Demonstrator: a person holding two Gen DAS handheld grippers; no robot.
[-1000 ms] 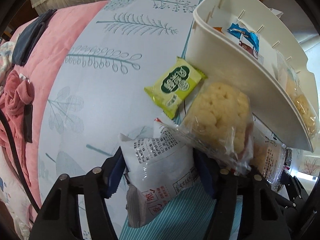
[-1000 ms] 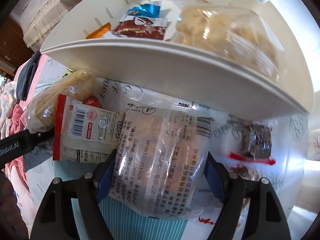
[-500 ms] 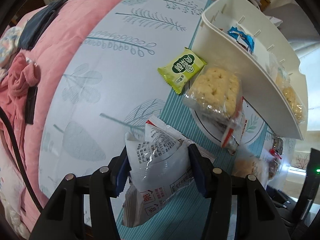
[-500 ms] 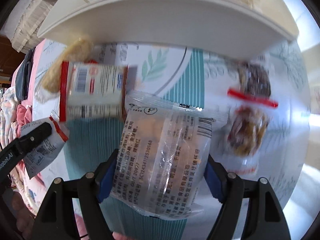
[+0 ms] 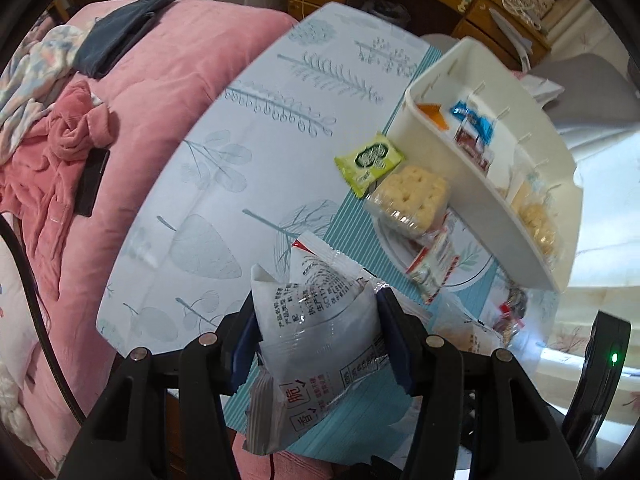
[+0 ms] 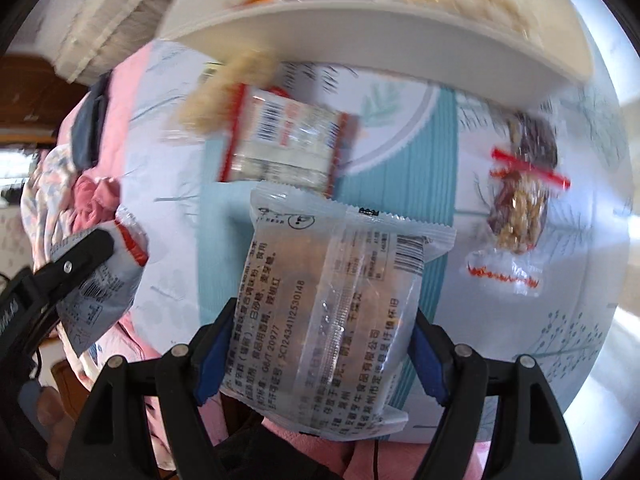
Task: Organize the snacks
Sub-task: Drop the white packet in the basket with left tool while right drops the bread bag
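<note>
Left claw [image 5: 318, 344] is pinching a white snack pack [image 5: 316, 332] at bottom center of its view, lifted off the table [image 5: 224, 184]. Right claw [image 6: 320, 344] is clamped on a clear-wrapped snack [image 6: 332, 312], also bottom center. White bin [image 5: 472, 184] w/ a few snacks sits upper right in left cam, green packet [image 5: 370, 162] and cracker pack [image 5: 412, 200] right next to it.

You hold a white printed packet [image 5: 316, 332] and a clear packet [image 6: 332, 312]; white bin [image 5: 472, 184] holds snacks.
</note>
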